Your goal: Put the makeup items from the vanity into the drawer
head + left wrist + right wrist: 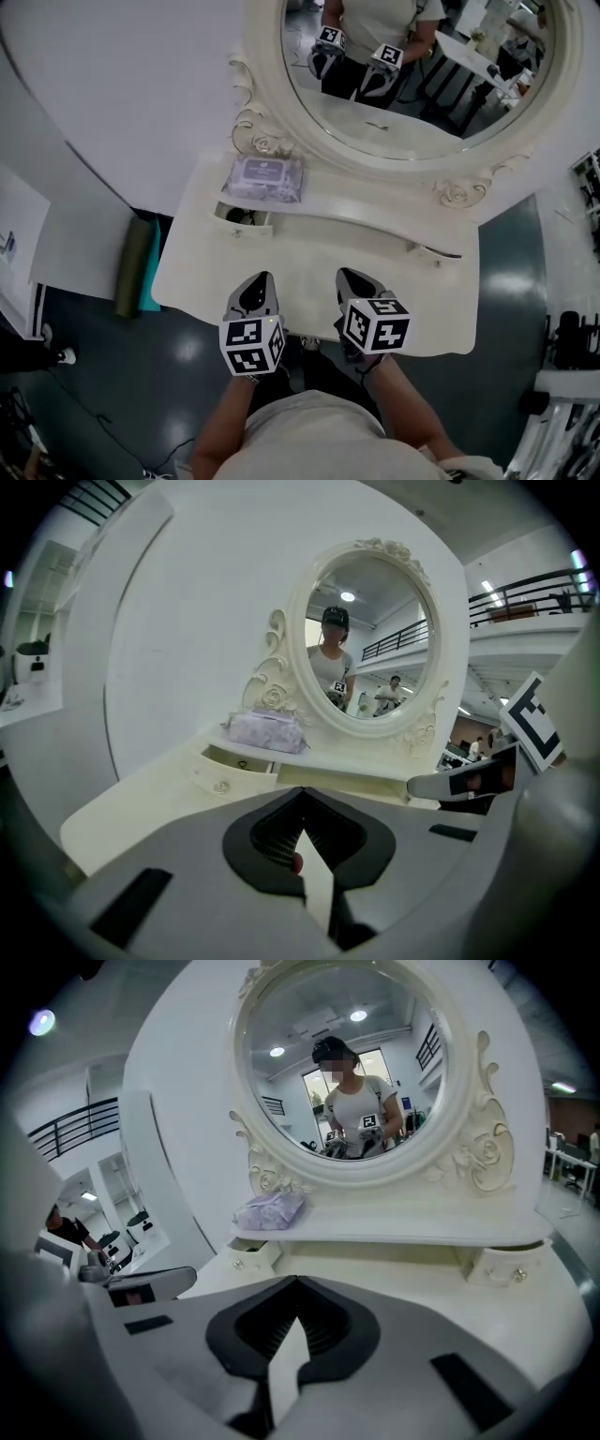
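Observation:
A purple packet of makeup wipes (266, 178) (267, 731) (270, 1210) lies on the vanity's raised shelf (375, 202) at the left. Just below it the small left drawer (246, 217) (234, 759) (251, 1253) stands pulled out, with something dark inside. My left gripper (258, 278) (302, 794) hovers over the vanity's front edge, shut and holding nothing. Beside it my right gripper (349, 275) (296, 1281) is also shut and holds nothing. Both point toward the mirror, well short of the packet.
A cream oval mirror (412, 84) with carved scrolls rises behind the shelf and reflects the person and both grippers. The small right drawer (436, 251) (506, 1265) is closed. A rolled green mat (134, 265) leans on the floor left of the vanity.

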A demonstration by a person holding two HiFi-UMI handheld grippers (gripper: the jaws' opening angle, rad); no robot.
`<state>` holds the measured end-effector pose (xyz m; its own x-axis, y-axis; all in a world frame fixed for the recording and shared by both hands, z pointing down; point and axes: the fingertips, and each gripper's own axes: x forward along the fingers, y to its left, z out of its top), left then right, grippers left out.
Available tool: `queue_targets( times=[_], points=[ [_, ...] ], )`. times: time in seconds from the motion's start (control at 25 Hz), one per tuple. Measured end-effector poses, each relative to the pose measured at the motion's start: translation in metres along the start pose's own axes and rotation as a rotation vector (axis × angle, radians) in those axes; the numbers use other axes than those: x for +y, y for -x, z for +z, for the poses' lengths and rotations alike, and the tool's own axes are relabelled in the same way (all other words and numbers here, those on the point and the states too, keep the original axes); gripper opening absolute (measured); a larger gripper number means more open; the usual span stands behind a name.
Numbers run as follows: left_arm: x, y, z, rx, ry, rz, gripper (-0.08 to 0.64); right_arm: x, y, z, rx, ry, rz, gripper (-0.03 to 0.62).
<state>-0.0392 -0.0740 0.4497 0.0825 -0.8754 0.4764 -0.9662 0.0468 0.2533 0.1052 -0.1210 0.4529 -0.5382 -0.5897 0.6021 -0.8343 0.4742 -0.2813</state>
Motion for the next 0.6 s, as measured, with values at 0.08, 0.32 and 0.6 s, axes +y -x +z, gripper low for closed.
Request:
queue_targets(
  times=[0.08,0.32,0.6],
  points=[
    [-0.015,-0.009,-0.007,0.027,-0.016,-0.046,0.005,-0.016,0.008,-0.007,-0.006,-0.038,-0.032,0.018],
    [-0.054,-0.031,-0.035,0.106,-0.048,-0.179,0.005,-0.064,0.038,-0.034,-0.007,-0.147,-0.162,0.018],
    [-0.086,-0.040,-0.073,0.206,-0.068,-0.269,0.005,-0.094,0.073,-0.078,0.036,-0.205,-0.241,0.018]
  ],
)
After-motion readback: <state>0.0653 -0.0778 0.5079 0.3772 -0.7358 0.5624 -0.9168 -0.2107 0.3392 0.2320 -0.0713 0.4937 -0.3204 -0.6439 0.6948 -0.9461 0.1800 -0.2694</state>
